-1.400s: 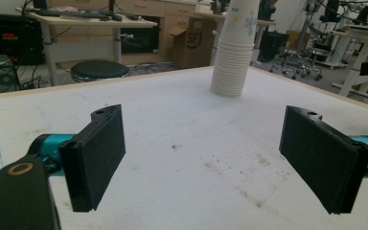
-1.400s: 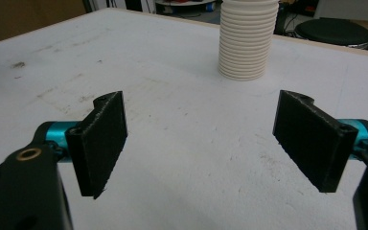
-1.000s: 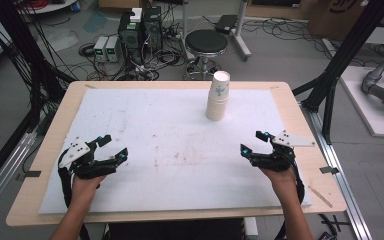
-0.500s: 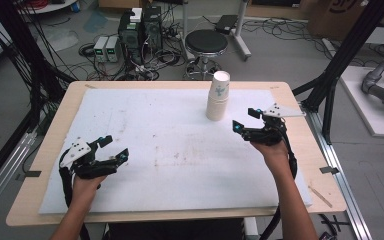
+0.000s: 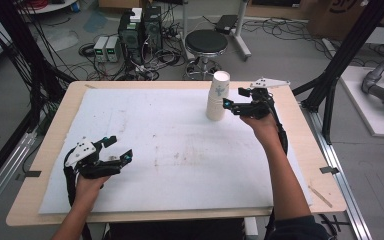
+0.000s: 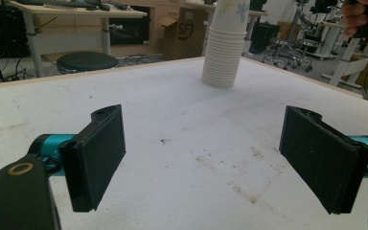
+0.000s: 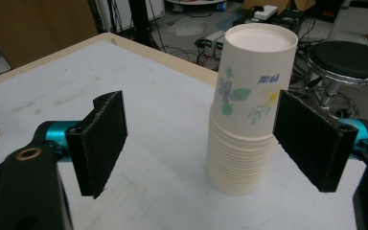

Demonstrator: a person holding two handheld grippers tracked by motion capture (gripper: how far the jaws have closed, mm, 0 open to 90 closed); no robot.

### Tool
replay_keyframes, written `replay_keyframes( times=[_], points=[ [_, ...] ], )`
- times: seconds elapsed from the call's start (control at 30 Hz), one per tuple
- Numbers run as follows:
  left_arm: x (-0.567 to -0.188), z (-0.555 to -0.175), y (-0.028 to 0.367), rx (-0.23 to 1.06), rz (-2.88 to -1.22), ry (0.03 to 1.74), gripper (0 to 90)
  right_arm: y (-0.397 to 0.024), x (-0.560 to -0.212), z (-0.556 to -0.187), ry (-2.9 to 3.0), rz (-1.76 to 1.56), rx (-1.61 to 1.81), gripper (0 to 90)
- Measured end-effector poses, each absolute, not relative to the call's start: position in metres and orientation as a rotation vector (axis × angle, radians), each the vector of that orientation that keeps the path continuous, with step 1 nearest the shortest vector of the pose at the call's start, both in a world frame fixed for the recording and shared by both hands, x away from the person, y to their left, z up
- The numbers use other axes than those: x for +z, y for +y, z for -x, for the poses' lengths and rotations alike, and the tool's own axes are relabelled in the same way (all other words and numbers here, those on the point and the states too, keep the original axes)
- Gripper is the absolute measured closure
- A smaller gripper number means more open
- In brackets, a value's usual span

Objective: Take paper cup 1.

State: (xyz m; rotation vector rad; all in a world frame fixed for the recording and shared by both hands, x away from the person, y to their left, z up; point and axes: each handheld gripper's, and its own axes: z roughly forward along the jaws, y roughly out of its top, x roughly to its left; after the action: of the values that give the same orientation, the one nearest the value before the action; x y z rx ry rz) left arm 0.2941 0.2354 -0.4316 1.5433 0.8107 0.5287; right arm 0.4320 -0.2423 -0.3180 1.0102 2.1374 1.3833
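Observation:
A tall stack of upside-down white paper cups (image 5: 217, 98) with a flower print stands at the far middle of the white mat (image 5: 180, 150). My right gripper (image 5: 233, 97) hovers just to its right, jaws open and pointed at the stack, touching nothing. In the right gripper view the stack (image 7: 249, 110) rises close ahead between the wide-apart pads of the right gripper (image 7: 206, 143), nearer the right-hand one. My left gripper (image 5: 121, 147) rests low at the near left, open and empty. The left gripper view looks past the left gripper (image 6: 206, 158) to the stack (image 6: 225, 48) far off.
The mat covers most of a wooden table (image 5: 70, 100). Behind the far edge on the floor stand a black stool (image 5: 206, 42) and electronics boxes (image 5: 140, 27) with cables. Black frame posts (image 5: 347, 55) rise at both sides.
My right gripper has travelled from the near right of the table forward and up to the cup stack, jaws staying open. The left gripper has kept still.

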Motion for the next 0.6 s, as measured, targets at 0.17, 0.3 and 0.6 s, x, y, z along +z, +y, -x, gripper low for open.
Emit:
replay_keyframes(
  times=[0.17,0.3,0.6],
  points=[
    [-0.432,-0.294,0.236,0.528,-1.539,0.812,16.0,-0.24,-0.316,-0.449,2.133,-1.031,1.366,19.8],
    [-0.432,-0.294,0.237,0.526,-1.536,0.813,16.0,-0.236,-0.311,-0.464,2.136,-1.043,1.333,19.8],
    [-0.432,-0.295,0.237,0.525,-1.536,0.814,16.0,-0.233,-0.304,-0.486,2.129,-1.079,1.277,19.8]
  ],
)
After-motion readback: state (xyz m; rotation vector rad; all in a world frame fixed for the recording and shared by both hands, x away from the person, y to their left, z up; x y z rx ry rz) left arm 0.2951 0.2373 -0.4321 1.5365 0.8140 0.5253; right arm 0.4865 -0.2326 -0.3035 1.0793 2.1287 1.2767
